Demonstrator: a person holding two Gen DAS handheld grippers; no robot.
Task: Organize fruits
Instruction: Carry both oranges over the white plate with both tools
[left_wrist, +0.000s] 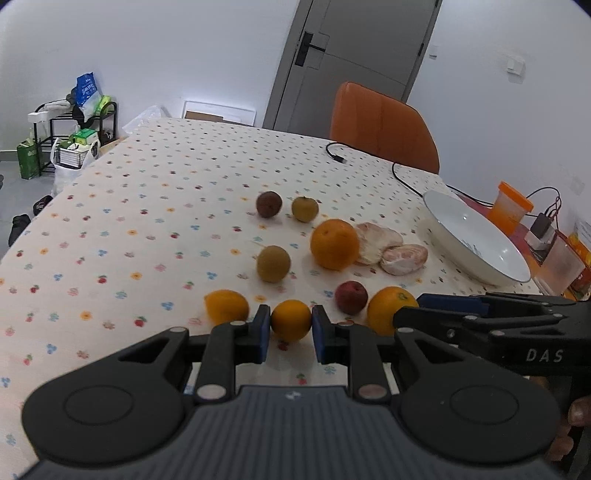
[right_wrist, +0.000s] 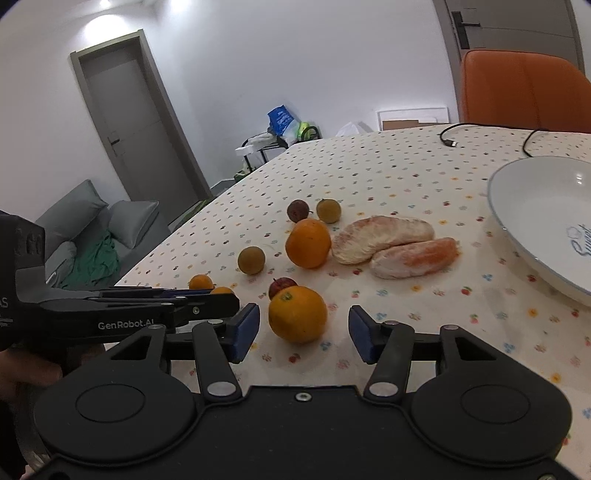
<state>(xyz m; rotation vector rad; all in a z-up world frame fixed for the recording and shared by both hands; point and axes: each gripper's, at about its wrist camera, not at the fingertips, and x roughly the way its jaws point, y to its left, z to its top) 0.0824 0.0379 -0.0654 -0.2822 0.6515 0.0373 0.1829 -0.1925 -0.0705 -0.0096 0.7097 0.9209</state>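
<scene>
Since both grippers already stand at fruit, we judge first how these fruits handle. Our left gripper (left_wrist: 291, 328) has its blue pads on both sides of a small orange (left_wrist: 291, 319), at 6 o'clock of the fruit group; the pads seem to touch its skin, so we take it as clamped, though the pressure we cannot judge. Our right gripper (right_wrist: 303, 330) has its jaws wide apart, one on each side of a bigger orange (right_wrist: 297, 314) and not touching it. This orange sits on the dotted tablecloth (right_wrist: 406, 177), just in front of a small red fruit (right_wrist: 281, 285).

We think the oranges are firm, round and a little heavy, with smooth skin, so they may roll or slip. We would hold them across the widest middle with moderate force. The two peeled citrus segments (right_wrist: 397, 245), at 3 o'clock from the large orange (right_wrist: 308, 243) in the centre, look soft and wet; they probably tear or squash, so they need a gentle grip along the thick part. The small brown-green fruit (right_wrist: 251, 260) at 9 o'clock seems light and hard.

The white bowl (right_wrist: 517, 221), at 3 o'clock of the table, is likely the goal.

On the writing: the left gripper's side reads "GenRobot.AI", the right gripper's side "DAS", and the bowl carries blue script beginning "Swe", the rest cut off.
</scene>
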